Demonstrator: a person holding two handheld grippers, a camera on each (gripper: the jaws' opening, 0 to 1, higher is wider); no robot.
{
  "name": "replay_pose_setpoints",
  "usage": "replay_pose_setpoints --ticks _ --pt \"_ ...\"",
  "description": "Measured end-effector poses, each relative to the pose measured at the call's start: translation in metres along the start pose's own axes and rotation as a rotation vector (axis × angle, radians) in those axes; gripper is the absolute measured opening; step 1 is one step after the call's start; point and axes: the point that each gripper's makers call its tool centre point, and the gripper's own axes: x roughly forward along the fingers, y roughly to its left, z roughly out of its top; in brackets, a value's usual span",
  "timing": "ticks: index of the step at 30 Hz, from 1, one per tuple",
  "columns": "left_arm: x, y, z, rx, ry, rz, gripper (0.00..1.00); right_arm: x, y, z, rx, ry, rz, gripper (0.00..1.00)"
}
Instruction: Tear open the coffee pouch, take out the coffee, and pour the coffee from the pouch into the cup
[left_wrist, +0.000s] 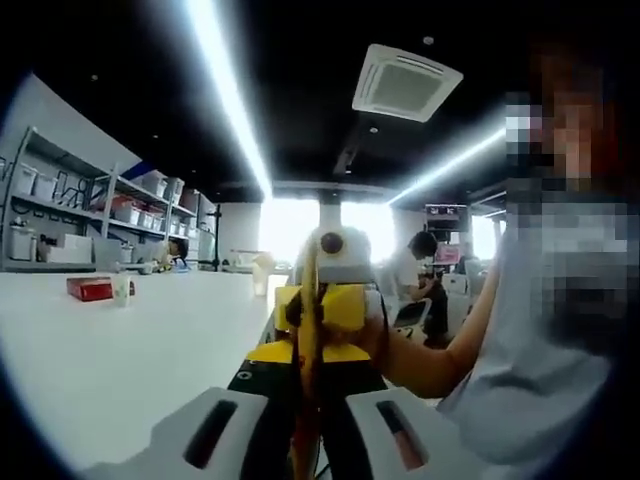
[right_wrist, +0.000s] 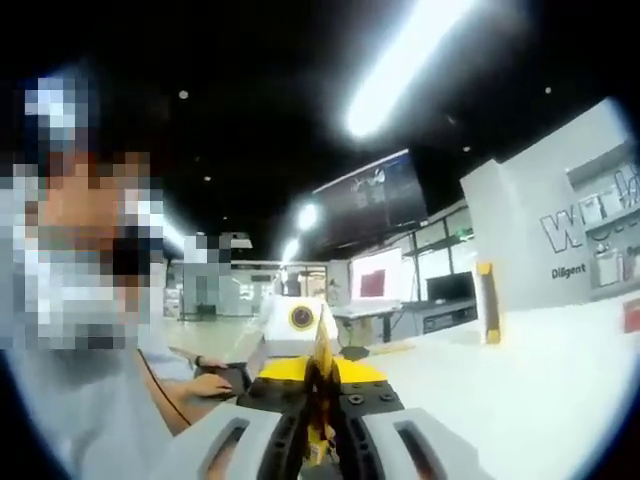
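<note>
Between my two grippers, raised well above the white table (left_wrist: 120, 350), hangs the thin yellow foil coffee pouch (left_wrist: 308, 330), seen edge-on. My left gripper (left_wrist: 305, 425) and right gripper (right_wrist: 320, 425) are both clenched on it, facing each other. I judge it light, limp and slippery, so I hold near the top edge. Its tear notch is hidden. A small white cup (left_wrist: 121, 290) stands far off on the table, beside a red box (left_wrist: 90, 288).

On the white wall (right_wrist: 560, 215) at the right of the right gripper view, large grey letters are seen, cut off by the edge; only "W" and part of the next letters can be made out. Beneath them, the small word "Diligent" is read.
</note>
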Motion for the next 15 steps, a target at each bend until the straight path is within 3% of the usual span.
replay_pose_setpoints --ticks 5,7,11,15 --pt "0.0000 -0.0024 0.0004 -0.029 -0.004 -0.022 0.10 -0.0008 -0.0012 0.0011 0.021 -0.003 -0.006 0.05" --pt "0.0012 -0.0005 0.0052 0.025 -0.042 -0.020 0.13 -0.0015 -0.0034 0.0040 0.008 -0.011 -0.026 0.04" --pt "0.0027 -0.0032 -0.0008 0.022 -0.013 -0.029 0.17 -0.0017 -0.0025 0.0062 -0.002 -0.019 -0.024 0.04" --pt "0.0032 -0.0050 -0.0031 -0.030 -0.004 -0.041 0.10 -0.0012 0.0000 0.0071 -0.012 -0.016 -0.019 0.04"
